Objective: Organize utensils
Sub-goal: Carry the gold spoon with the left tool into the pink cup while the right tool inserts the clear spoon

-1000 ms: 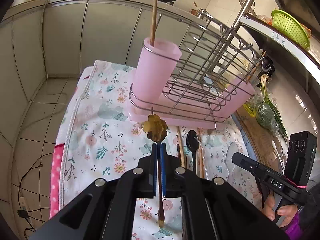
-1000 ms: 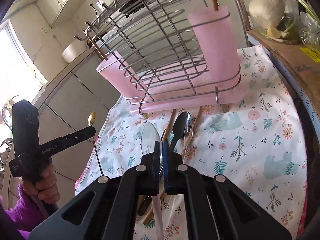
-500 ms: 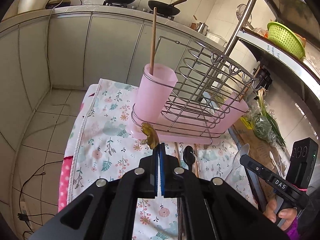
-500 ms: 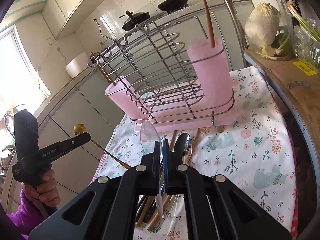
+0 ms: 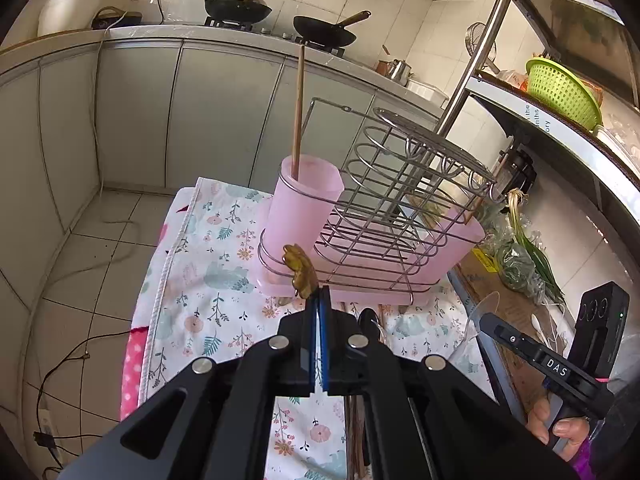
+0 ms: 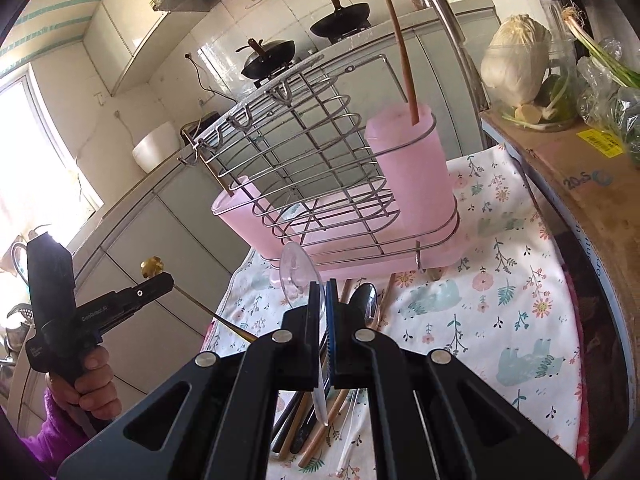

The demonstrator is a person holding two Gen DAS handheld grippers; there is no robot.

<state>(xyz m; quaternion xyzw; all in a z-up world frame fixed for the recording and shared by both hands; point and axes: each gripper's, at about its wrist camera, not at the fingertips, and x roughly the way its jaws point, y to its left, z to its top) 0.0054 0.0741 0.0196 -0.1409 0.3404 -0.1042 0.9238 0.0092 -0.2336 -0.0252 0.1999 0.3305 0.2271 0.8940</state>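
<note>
"DAS" on right gripper (image 5: 486,322) body; "20-S" on cardboard box (image 6: 580,184); shelf-edge lettering unreadable.

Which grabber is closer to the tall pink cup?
Left. The left gripper sits just below the tall pink cup; the right gripper hangs farther off, toward the rack's other end.

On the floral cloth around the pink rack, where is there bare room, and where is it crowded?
Free: the floral cloth between the pink rack and the cardboard box, and the strip along the cloth's floor-side edge. Crowded: just before the rack, where loose utensils lie bunched.
</note>
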